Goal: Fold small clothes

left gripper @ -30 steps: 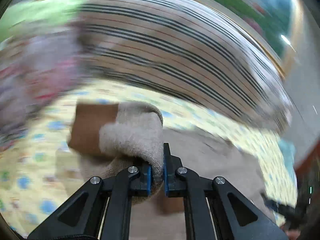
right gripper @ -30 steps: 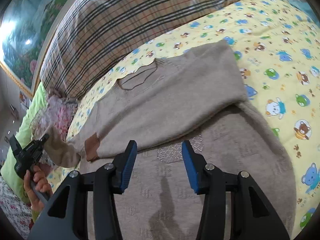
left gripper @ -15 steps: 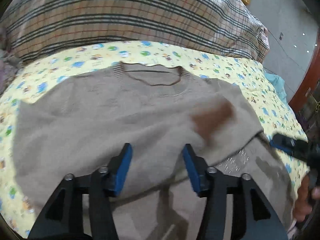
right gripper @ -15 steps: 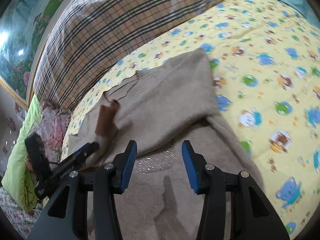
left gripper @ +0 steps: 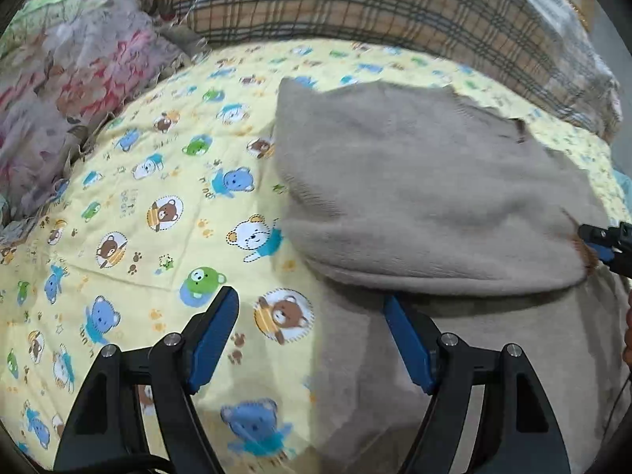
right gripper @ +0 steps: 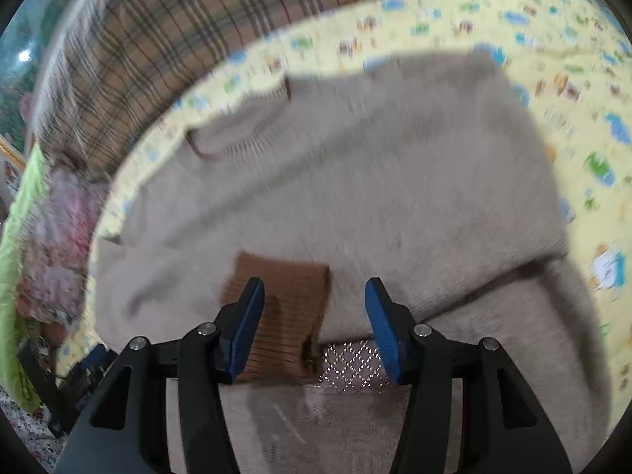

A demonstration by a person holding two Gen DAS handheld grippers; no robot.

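The beige sweater [right gripper: 355,181] lies flat on the bear-print sheet [left gripper: 158,205], its collar [right gripper: 205,146] toward the plaid pillow [right gripper: 158,39] and its hem end nearest me. Its long axis runs from the collar down toward my two grippers. Both sleeves are folded across the chest, so the upper half forms a thick band whose lower edge crosses just ahead of both tools. The brown cuff [right gripper: 280,316] of one sleeve rests on top of that band, right at its lower edge.

That cuff is what I judge the next move turns on. It sits directly in front of my right gripper [right gripper: 316,324], partly between the blue pads, leaning toward the left pad. The jaws there are opening and press on nothing; I hold no cloth with that hand. Below the cuff a patch of sparkly studs [right gripper: 351,367] shows on the sweater's front.

My left gripper [left gripper: 312,339] is at the sweater's other side, straddling the line where knit meets sheet: one pad over the sheet, the other over the lower body under the folded band. Its jaws are opening wide and grip nothing. The right hand is clearly nearer the cuff.

The knit looks soft, fuzzy and thick, with ribbing at collar and cuff. Floral bedding [left gripper: 71,79] is piled off to the left.
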